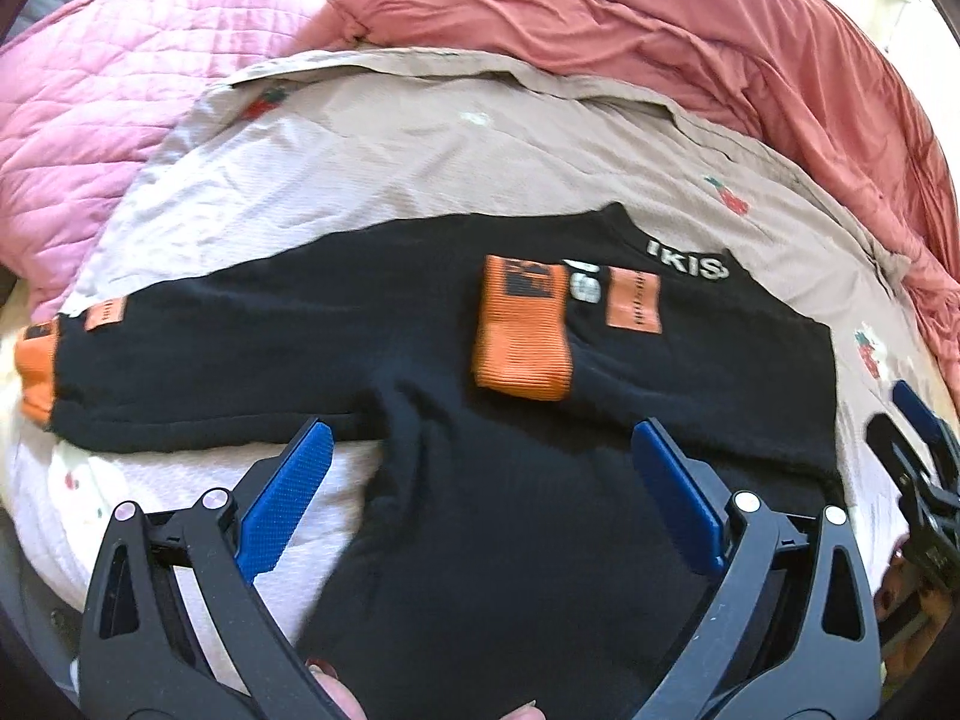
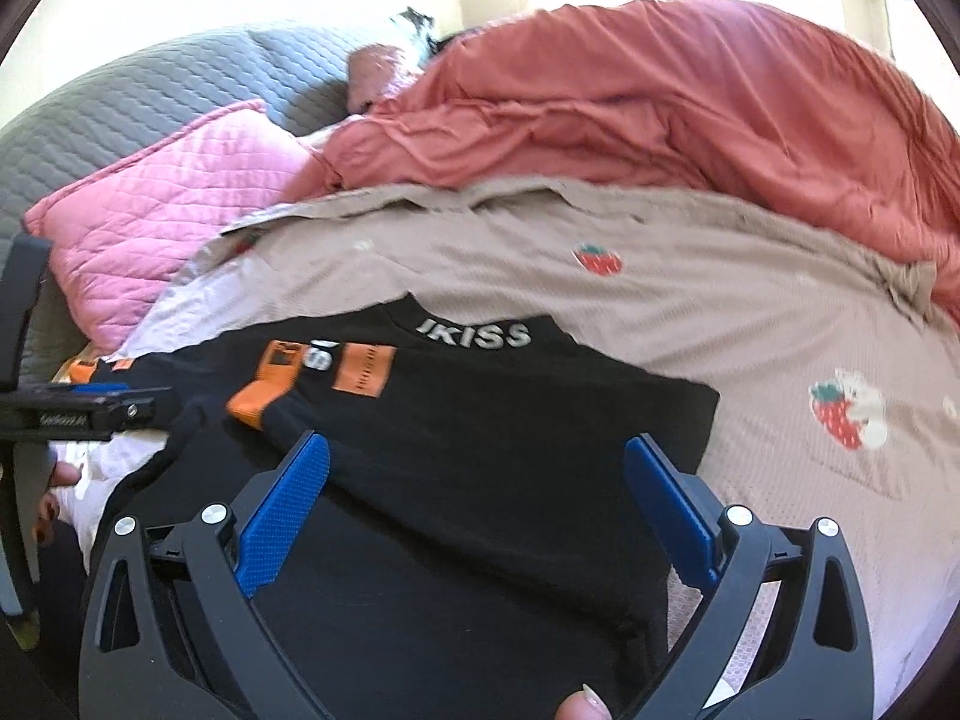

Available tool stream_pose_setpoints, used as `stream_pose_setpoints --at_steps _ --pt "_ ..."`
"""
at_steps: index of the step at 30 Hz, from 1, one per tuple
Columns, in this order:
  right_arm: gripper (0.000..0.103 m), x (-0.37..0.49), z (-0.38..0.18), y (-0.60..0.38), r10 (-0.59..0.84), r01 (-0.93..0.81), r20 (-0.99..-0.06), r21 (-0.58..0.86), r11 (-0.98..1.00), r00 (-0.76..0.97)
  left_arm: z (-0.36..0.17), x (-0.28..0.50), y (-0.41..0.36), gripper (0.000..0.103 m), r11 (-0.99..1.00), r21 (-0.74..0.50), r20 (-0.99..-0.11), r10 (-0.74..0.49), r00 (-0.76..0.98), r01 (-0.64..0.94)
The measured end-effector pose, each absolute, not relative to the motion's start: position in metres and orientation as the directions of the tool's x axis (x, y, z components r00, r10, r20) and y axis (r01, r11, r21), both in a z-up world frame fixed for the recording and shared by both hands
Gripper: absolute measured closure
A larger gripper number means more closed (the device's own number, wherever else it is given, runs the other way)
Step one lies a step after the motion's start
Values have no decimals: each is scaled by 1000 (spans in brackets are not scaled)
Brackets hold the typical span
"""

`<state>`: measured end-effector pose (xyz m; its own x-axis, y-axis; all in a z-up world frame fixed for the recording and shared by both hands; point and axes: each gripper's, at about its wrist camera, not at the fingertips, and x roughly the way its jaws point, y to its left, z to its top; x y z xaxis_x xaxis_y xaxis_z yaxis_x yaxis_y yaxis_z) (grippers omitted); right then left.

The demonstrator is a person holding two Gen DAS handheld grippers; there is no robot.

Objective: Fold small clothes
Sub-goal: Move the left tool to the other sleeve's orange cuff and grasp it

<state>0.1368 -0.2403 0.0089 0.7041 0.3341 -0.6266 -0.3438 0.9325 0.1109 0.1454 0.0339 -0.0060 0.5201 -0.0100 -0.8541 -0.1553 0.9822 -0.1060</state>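
Left gripper (image 1: pixel 480 450): jaws spread wide, nothing pinched; blue pads (image 1: pixel 287 498) hang above the sweater, clear of the cloth.
Right gripper (image 2: pixel 477 468): released too, jaws wide apart, blue pads (image 2: pixel 285 516) over the sweater's near half with no fabric between them.
Other gripper in view: the right gripper shows at 3 o'clock in the left wrist view; the left one shows at 9 o'clock in the right wrist view.
Sweater (image 1: pixel 336 330): black, lying flat on the bed, filling the lower middle of both views.
Sweater axis: body runs from 6 o'clock up to the collar at about 1 o'clock in the left view; one sleeve stretches sideways to 9 o'clock.
Collar (image 2: pixel 474 333): points away from the grippers, white lettering across it.
Folded sleeve: the other sleeve is laid across the chest, its orange cuff (image 1: pixel 522 330) just beside the orange patch (image 1: pixel 633 300).
Far cuff (image 1: pixel 37 366): orange, at the sleeve's end, 9 o'clock.
Sheet (image 2: pixel 720 300): beige with strawberry print, under the sweater.
Quilt (image 2: pixel 156 222): pink, at 10 o'clock.
Duvet (image 2: pixel 660 96): coral, bunched from 12 to 2 o'clock.
Fingers: fingertips (image 2: pixel 579 705) at 6 o'clock.
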Motion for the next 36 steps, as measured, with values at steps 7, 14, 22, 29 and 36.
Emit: stream_pose_setpoints --at_steps 7,14,22,29,36 --pt "5 103 18 -203 354 -416 -593 35 909 723 -2 129 67 10 972 -107 -842 23 539 -208" --pt "5 77 20 -155 397 -481 -601 23 876 694 4 113 101 10 962 -72 -820 93 565 -263" --pt "5 53 15 -109 435 -522 -633 58 851 640 0 90 150 10 935 -70 -819 146 556 -348" --pt "5 38 17 -74 475 -556 -650 96 826 593 -3 76 199 10 879 -111 -827 176 533 -463" --pt "5 23 19 -41 476 -600 -666 52 798 575 -16 57 259 10 780 -167 -842 206 499 -604"
